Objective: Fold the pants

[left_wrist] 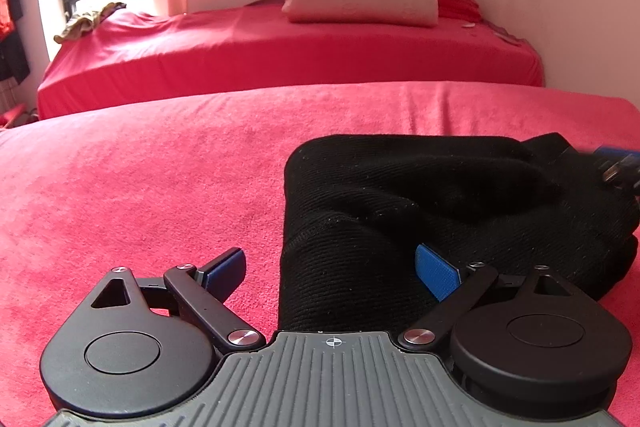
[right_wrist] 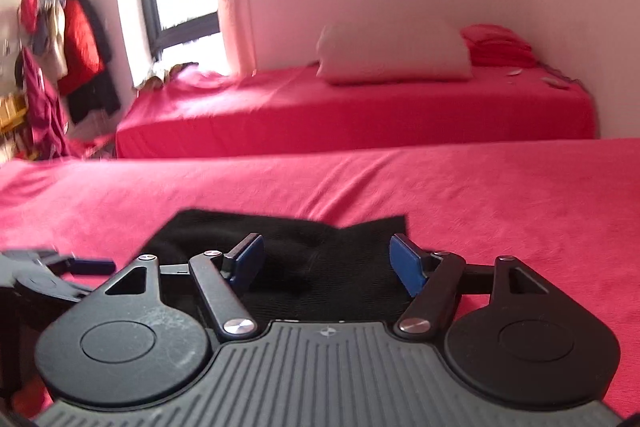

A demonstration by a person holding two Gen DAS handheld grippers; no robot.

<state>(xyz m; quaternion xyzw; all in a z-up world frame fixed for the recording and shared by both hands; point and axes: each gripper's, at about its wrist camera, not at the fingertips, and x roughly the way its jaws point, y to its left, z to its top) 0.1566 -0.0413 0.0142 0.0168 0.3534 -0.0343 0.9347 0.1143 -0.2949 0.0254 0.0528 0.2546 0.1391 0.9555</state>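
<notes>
Between folds, both grippers free of the pants.

Black pants (left_wrist: 420, 211) bunched in a rough folded heap on the red bedspread (left_wrist: 140, 187), top layer humped and uneven. Left gripper (left_wrist: 332, 267) low at the near edge, jaws spread wide, cloth between them but no pad pressing. Right gripper (right_wrist: 328, 259) just above the pile, jaws also wide apart, nothing pinched. Likely next: flattening the hump, then pinching one edge with each gripper for another fold.
</notes>
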